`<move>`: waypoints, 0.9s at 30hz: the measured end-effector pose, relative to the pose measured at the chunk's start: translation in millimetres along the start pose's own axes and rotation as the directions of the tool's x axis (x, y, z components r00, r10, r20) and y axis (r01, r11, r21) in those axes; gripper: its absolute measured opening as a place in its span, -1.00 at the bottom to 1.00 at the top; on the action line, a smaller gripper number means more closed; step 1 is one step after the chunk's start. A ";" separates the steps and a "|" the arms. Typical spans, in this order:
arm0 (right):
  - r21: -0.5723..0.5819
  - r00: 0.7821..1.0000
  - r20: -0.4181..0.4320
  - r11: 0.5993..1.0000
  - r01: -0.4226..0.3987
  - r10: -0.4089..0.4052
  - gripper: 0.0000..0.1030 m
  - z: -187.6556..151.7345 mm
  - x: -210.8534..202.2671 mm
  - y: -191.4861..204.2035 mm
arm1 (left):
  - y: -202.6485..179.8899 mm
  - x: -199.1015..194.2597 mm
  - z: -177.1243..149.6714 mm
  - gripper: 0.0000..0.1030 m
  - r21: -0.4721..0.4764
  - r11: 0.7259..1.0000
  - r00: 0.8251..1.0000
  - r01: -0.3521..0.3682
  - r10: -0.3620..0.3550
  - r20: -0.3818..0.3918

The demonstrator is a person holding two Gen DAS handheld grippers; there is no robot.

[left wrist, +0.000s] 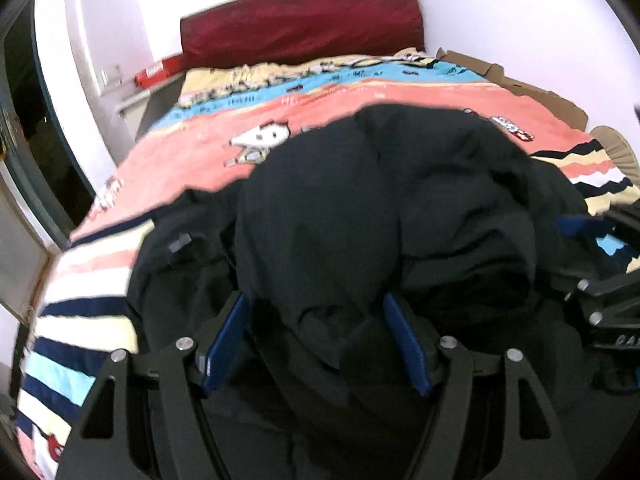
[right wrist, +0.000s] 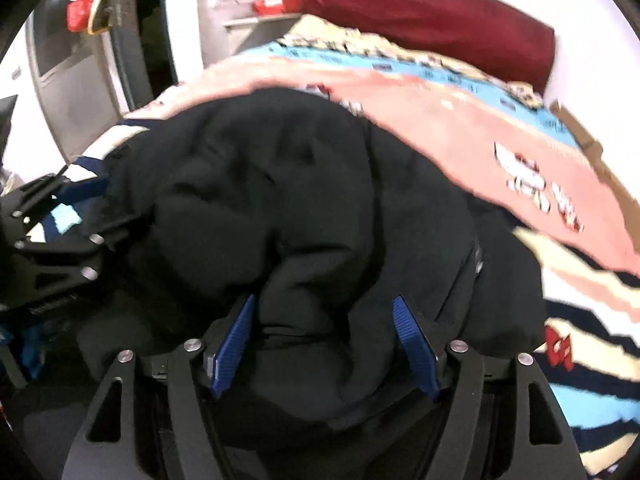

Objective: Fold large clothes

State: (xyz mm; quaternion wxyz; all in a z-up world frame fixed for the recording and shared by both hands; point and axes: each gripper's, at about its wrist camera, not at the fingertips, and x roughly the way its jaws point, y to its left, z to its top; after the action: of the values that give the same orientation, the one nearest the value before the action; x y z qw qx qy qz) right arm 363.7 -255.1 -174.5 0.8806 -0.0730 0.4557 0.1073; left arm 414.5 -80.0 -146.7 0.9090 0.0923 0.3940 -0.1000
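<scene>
A large black padded jacket [left wrist: 380,200] lies bunched on the bed, near its foot; it also shows in the right wrist view [right wrist: 280,184]. My left gripper [left wrist: 316,308] has its blue pads [left wrist: 230,332] spread wide, with a thick fold of the jacket lying between them. My right gripper [right wrist: 324,308] also has its blue pads [right wrist: 412,340] spread wide with a bulge of jacket between them. The right gripper appears at the right edge of the left wrist view [left wrist: 608,280], and the left gripper at the left edge of the right wrist view [right wrist: 52,240].
The bed carries a pink, blue and striped cartoon blanket [left wrist: 208,152]. A dark red headboard cushion [left wrist: 300,24] stands against the white wall. A bedside stand with a red box [left wrist: 154,74] is at the left. Flattened cardboard [left wrist: 520,84] lies along the bed's right side. A dark doorway [left wrist: 36,128] is far left.
</scene>
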 end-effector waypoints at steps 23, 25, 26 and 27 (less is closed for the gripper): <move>0.024 0.997 0.076 1.000 0.019 -0.021 0.39 77.5 3.9 -4.1 | 29.5 31.1 65.9 0.33 -0.104 0.994 1.000 -0.015 0.015 0.002; 0.025 1.000 0.015 1.000 0.018 -0.019 0.39 69.4 27.3 -2.5 | 29.2 52.0 53.4 0.33 -0.107 0.994 0.999 -0.024 0.020 -0.043; 0.030 1.000 -0.009 0.999 0.015 -0.015 0.39 63.9 37.5 -2.5 | 28.3 57.9 47.2 0.33 -0.110 0.994 0.999 -0.028 0.022 -0.048; 0.037 1.000 -0.017 0.999 0.014 -0.013 0.40 60.0 42.7 -2.2 | 28.0 62.0 42.6 0.33 -0.110 0.993 0.999 -0.032 0.028 -0.044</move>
State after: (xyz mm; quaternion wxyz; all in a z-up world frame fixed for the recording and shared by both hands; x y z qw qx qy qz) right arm 435.4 -238.4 -174.9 0.8787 -0.0605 0.4645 0.0921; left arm 492.8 -70.3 -161.2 0.9056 0.0498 0.4165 -0.0623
